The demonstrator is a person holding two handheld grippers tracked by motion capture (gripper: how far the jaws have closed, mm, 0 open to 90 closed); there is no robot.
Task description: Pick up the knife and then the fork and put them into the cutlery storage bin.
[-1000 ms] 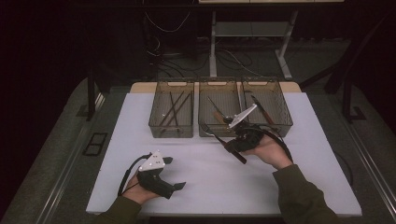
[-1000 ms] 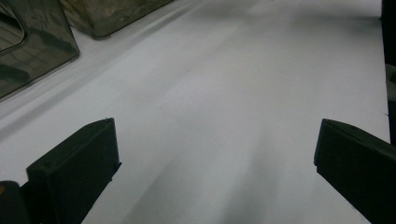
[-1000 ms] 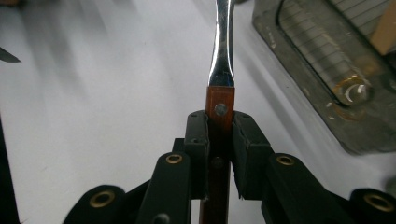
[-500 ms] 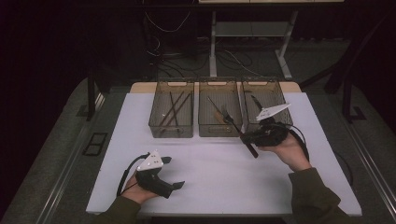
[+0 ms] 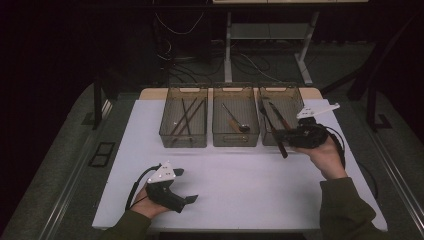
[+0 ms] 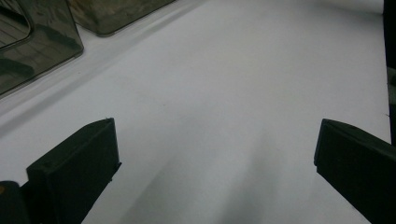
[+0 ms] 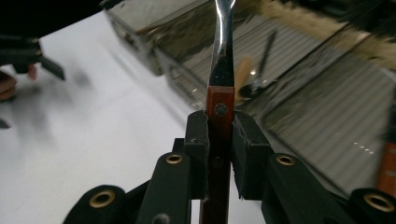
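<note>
Holding the wood-handled piece of cutlery (image 7: 219,112) by its riveted red-brown handle, my right tongs (image 7: 219,126) are closed snugly on it, the pads pressing both flat sides just below the metal neck. In the high view the right tongs (image 5: 290,137) carry the utensil (image 5: 274,131) slanted over the front of the right-hand bin (image 5: 295,92), its metal end pointing back over the bin and the handle's butt hanging out above the tabletop (image 5: 240,175). I judge it light and stiff: steel shank, hard wooden scales, nothing that bends or breaks easily. The polished metal looks slippery, so the handle is the place to grip, and the flat faces there give the pads good purchase. Gripped this near the neck it may pivot if bumped against the bin wall. Which kind of utensil it is I cannot tell, as the working end is cut off and blurred.

My left tongs (image 5: 187,200) rest low near the front of the tabletop, spread wide with nothing between them.

I read no brand, label or writing anywhere.
</note>
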